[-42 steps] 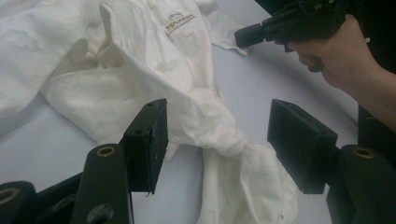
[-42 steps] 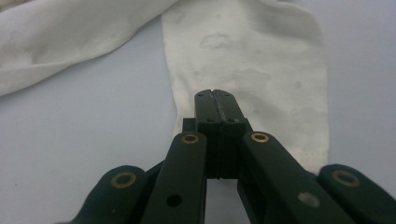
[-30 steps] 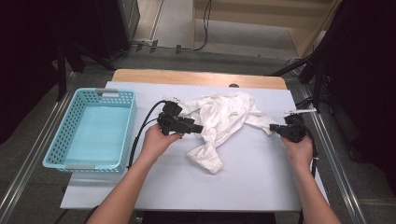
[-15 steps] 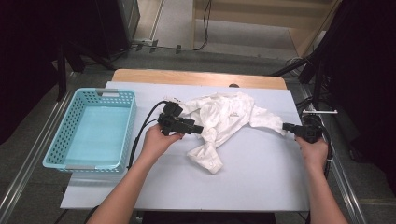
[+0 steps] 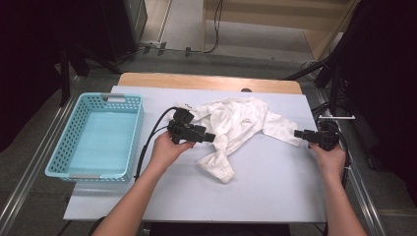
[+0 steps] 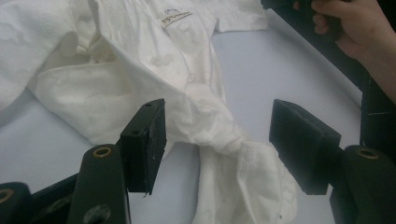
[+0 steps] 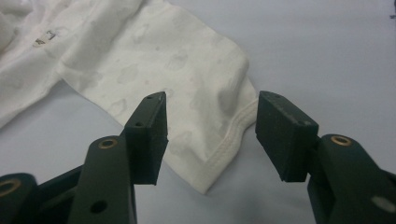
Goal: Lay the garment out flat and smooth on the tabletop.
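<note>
A white garment (image 5: 236, 125) lies crumpled on the pale blue table cover (image 5: 275, 191), to the right of the turquoise basket (image 5: 96, 135) and well apart from it. One sleeve (image 5: 282, 130) stretches out flat from the garment's right side; a twisted part (image 5: 216, 164) trails from its lower left edge toward the person.

The left gripper (image 5: 209, 137) rests at the garment's left edge, held in the left hand (image 5: 167, 150). In the left gripper view its jaws stand partly open, one on each side of the twisted, bunched cloth (image 6: 219, 135); the pads do not press on it.

The right gripper (image 5: 299, 133) lies at the sleeve's outer end, held in the right hand (image 5: 329, 157). Its jaws have just been opening. In the right gripper view they stand apart with the hemmed cuff (image 7: 224, 140) of the sleeve lying flat on the cover between and just beyond them, gripped by neither pad.

A small printed label (image 6: 176, 16) shows at the garment's neck, on the side away from the left gripper.
</note>
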